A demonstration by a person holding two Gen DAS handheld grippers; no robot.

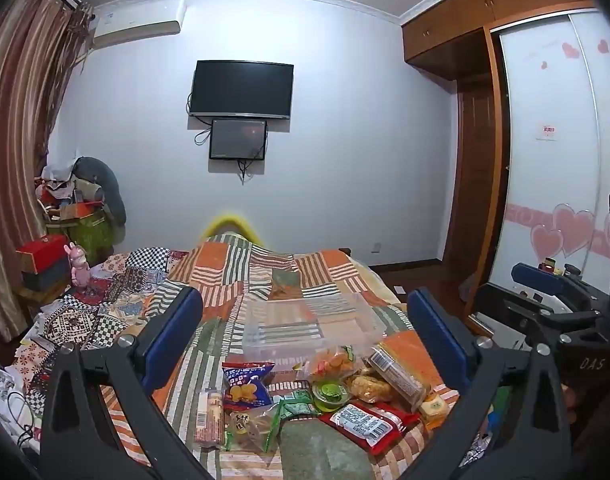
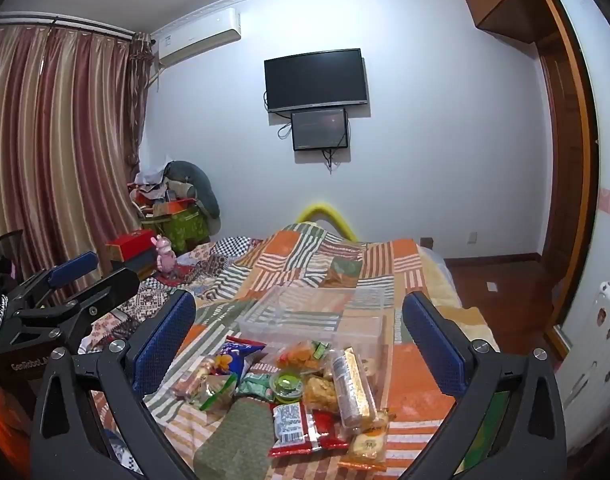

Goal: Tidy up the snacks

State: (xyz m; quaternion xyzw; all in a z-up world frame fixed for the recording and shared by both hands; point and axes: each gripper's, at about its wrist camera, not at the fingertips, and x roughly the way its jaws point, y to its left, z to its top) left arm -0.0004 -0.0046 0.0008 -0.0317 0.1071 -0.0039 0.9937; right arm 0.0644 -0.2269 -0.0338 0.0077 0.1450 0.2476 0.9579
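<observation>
we are holding our left gripper (image 1: pixel 305 332) and right gripper (image 2: pixel 299 330) spread wide, both empty, above the bed (image 1: pixel 337 268). the snacks (image 1: pixel 329 396) are lying piled on the quilt, just before the clear plastic box (image 1: pixel 305 320).

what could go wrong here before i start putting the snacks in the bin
The clear plastic bin sits on a soft, rumpled patchwork quilt, so it may tip or slide when nudged. The snacks lie heaped and overlapping: grabbing the long clear-wrapped cracker pack could drag the small green jelly cup or the red barcode packet along. Both the left gripper and right gripper hover open near each other and could collide.
</observation>
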